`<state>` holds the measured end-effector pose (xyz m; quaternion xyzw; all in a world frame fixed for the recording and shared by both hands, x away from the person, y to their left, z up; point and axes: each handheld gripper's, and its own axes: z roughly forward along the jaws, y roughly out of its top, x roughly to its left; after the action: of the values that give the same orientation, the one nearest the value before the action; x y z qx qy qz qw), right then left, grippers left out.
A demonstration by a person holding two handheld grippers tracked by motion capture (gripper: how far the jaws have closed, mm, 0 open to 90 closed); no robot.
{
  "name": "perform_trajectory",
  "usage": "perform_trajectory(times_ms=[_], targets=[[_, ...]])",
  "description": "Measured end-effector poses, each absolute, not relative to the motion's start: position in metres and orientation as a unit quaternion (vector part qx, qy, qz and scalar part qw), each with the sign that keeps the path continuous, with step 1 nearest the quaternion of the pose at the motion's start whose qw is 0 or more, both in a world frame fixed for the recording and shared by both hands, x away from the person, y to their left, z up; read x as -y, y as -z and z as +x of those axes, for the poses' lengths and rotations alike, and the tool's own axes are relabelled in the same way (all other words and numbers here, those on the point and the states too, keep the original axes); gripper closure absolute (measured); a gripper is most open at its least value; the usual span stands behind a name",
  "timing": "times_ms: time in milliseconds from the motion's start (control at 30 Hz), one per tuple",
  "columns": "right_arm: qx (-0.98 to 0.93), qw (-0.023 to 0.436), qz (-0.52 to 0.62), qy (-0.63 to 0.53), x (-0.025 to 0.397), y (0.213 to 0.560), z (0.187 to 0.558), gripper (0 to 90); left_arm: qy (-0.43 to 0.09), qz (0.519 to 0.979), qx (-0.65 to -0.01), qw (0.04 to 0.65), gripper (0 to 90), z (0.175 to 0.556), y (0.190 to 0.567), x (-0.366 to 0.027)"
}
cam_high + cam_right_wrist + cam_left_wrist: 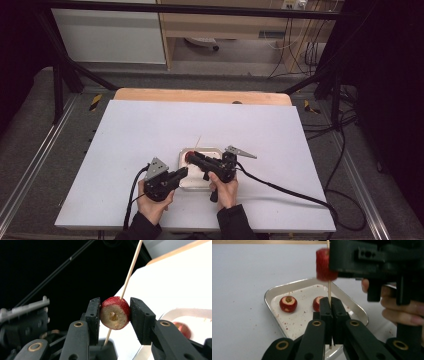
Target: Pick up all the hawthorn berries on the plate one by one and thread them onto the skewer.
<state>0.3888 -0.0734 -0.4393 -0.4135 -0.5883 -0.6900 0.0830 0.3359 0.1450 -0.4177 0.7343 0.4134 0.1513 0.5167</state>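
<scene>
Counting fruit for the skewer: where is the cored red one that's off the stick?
In the left gripper view, the cored fruit lies in the metal tray, at its left, left of the skewer and a second fruit.

Red fruit pieces [288,304] with pale cored centres lie in a silver tray [287,287] speckled red, on a white tabletop [150,130].

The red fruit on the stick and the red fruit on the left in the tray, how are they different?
The fruit on the stick is up in the air; the left fruit in the tray rests on the metal tray. The skewer runs through the first one, and the right gripper squeezes it; nothing touches the tray one. The left gripper holds the skewer. Both are red, with a cored hole.
</scene>
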Motion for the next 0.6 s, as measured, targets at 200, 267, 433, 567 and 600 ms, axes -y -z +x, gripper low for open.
perform_trajectory(times_ms=[200, 267, 433, 567, 600], targets=[[0.6, 0.078, -0.416, 0.679, 0.072, 0.441, 0.386, 61.7, -0.149, 0.741, -0.407, 0.513, 88.5, 0.338, 0.419, -0.144], [0.606, 0.075, -0.417, 0.673, 0.073, 0.44, 0.385, 60.8, -0.153, 0.745, -0.4, 0.511, 88.4, 0.338, 0.42, -0.144], [0.63, 0.031, -0.406, 0.661, 0.079, 0.431, 0.384, 45.3, -0.156, 0.756, -0.387, 0.504, 88.4, 0.336, 0.42, -0.152], [0.652, -0.002, -0.402, 0.642, 0.087, 0.424, 0.384, 35.6, -0.159, 0.769, -0.383, 0.487, 88.4, 0.334, 0.423, -0.167], [0.659, -0.01, -0.401, 0.636, 0.09, 0.422, 0.385, 32.6, -0.16, 0.77, -0.384, 0.483, 88.4, 0.333, 0.425, -0.174]])
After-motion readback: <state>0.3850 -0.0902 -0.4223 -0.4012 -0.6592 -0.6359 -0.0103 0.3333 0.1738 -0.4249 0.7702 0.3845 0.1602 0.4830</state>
